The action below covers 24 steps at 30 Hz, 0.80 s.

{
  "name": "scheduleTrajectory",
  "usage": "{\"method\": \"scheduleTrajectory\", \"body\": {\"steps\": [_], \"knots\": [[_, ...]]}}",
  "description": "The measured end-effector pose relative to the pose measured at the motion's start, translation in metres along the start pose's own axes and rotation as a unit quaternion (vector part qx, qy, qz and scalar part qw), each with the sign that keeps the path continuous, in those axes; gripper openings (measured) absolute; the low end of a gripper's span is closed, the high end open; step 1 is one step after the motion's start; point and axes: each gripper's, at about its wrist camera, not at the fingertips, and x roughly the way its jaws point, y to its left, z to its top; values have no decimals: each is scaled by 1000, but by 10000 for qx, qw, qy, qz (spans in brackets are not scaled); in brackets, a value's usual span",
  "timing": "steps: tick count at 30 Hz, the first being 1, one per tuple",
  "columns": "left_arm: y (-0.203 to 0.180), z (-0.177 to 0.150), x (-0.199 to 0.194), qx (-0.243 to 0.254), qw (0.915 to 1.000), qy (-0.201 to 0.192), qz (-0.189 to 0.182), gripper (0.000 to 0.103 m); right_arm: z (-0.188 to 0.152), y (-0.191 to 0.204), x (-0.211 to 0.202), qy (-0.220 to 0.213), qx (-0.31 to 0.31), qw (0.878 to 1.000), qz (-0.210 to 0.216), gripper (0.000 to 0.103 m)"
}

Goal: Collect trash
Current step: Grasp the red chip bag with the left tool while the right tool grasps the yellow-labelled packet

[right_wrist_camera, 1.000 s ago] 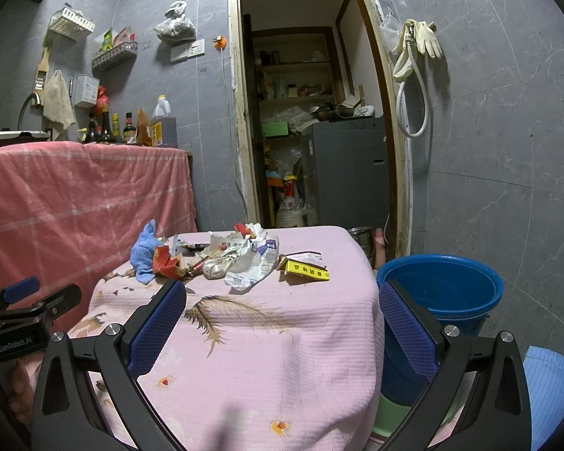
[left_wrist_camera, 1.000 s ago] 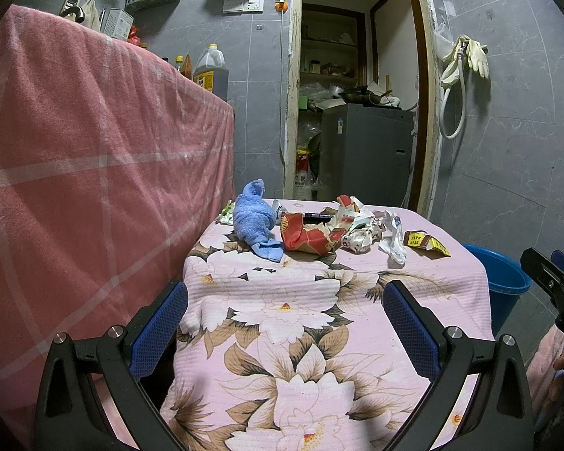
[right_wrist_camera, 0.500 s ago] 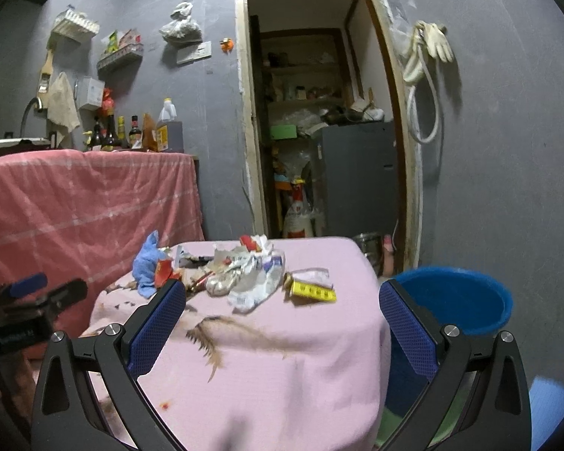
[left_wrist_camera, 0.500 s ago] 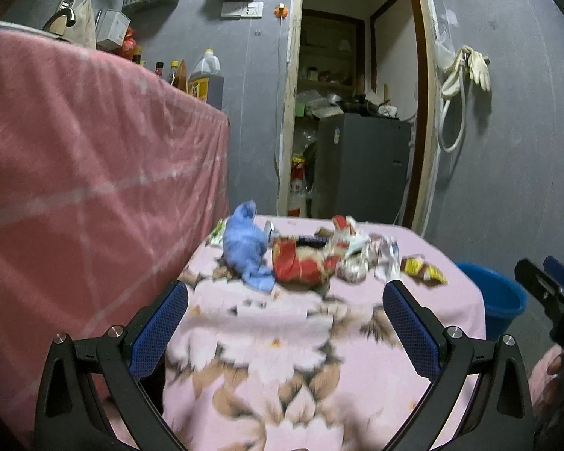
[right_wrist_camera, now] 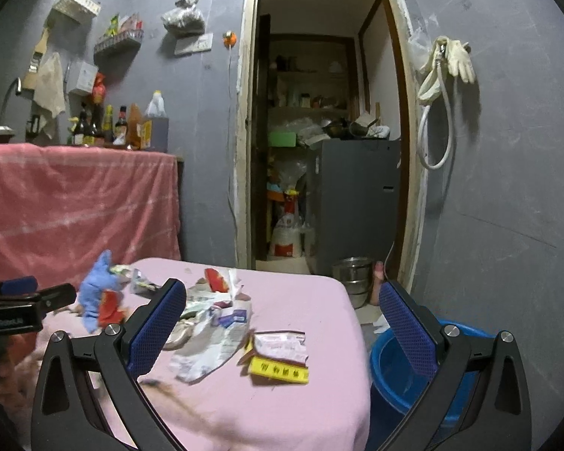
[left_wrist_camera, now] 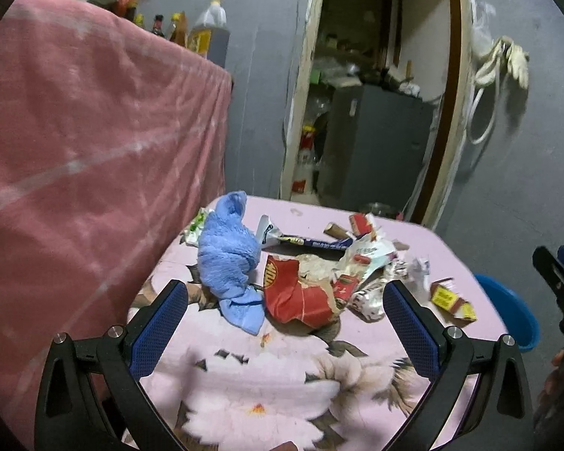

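The left gripper (left_wrist_camera: pixel 284 295) hangs over the near part of a small table covered in a pink floral cloth (left_wrist_camera: pixel 267 387), its jaws spread wide with nothing between the blue pads (left_wrist_camera: pixel 158 332).

In the left wrist view, a pink checked cloth (left_wrist_camera: pixel 94 158) draped over a counter fills the 9 o'clock side. At 12 o'clock from the left gripper the trash lies in a heap. A crumpled blue rag (left_wrist_camera: pixel 229 259) sits at its 11 o'clock edge, a torn red wrapper (left_wrist_camera: pixel 297 297) just beside it and touching it. Behind them lies a long dark-blue wrapper (left_wrist_camera: pixel 312 242), and toward 1 o'clock a clump of white and silver wrappers (left_wrist_camera: pixel 372 263). A yellow and red packet (left_wrist_camera: pixel 451 298) lies apart at 2 o'clock. A blue bucket (left_wrist_camera: pixel 515 312) stands past the table edge at 3 o'clock.

The right gripper (right_wrist_camera: pixel 282 323) is also spread wide and empty, above the table's right side. In its view the yellow and red packet lies at 6 o'clock of the gap between the fingers, with a white torn wrapper (right_wrist_camera: pixel 210 353) just to its 9 o'clock. The bucket stands on the floor at 4 o'clock, partly hidden by the right finger.
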Motion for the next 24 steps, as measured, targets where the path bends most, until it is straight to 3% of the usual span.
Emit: {"method": "scheduleTrajectory", "body": {"steps": [9,12,17,21,24], "knots": [[1,0,41,68,9986,516,-4,100,-7,-8,64,894,-248,9957,-10,103],[0,1,51,69,9973,721,-155,94,-16,-13,85,1427,-253,9894,55,103],[2,0,65,45,9930,1120,-362,74,-35,-18,110,2229,-106,9744,293,103],[12,-1,73,-150,9884,1449,-439,68,-46,-15,122,2530,-51,9665,436,103],[15,1,70,-182,9882,1445,-468,67,-53,-14,127,2688,34,9619,493,103]]}}
